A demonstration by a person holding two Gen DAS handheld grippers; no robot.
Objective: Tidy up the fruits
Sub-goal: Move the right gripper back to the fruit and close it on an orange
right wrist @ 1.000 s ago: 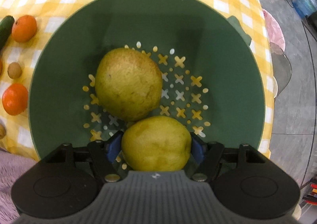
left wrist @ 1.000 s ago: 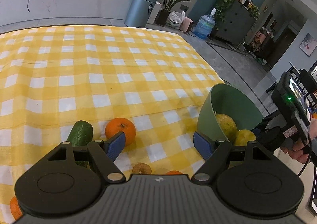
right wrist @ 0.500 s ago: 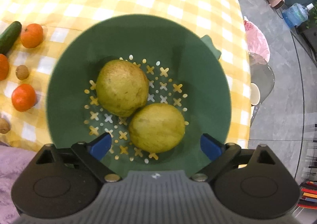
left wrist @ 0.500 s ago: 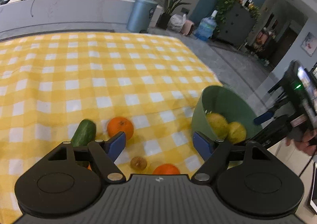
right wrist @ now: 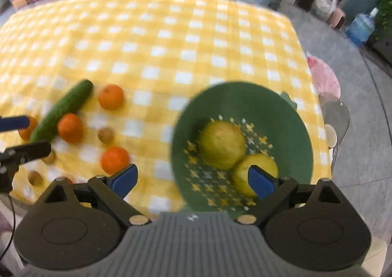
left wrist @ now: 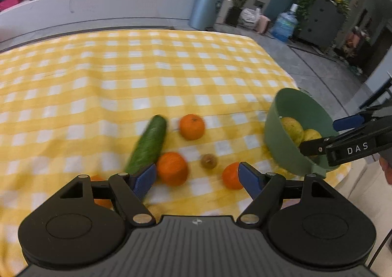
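Observation:
A green colander bowl (right wrist: 245, 100) sits near the right edge of the yellow checked tablecloth (right wrist: 171, 44). Two yellow-green round fruits (right wrist: 221, 144) (right wrist: 254, 166) lie in it. My right gripper (right wrist: 192, 171) hangs open and empty above the bowl's near-left rim. Left of the bowl lie a cucumber (left wrist: 147, 147), three oranges (left wrist: 191, 127) (left wrist: 172, 171) (left wrist: 231, 176) and a small brown fruit (left wrist: 209, 161). My left gripper (left wrist: 197, 171) is open and empty above the oranges. The left wrist view shows the bowl (left wrist: 276, 130) with the right gripper (left wrist: 318, 135) over it.
More small brown fruits (right wrist: 35, 177) lie near the cloth's front-left edge. A transparent chair (right wrist: 335, 115) with a pink cushion (right wrist: 323, 73) stands right of the table. Beyond the table are a grey bin (left wrist: 207, 8), a water bottle (left wrist: 284, 23) and a long counter (left wrist: 98, 7).
My right gripper let go of the yellow-green fruit in the bowl, opened wide and rose away. My left gripper lifted and drew back, so more fruit shows below it.

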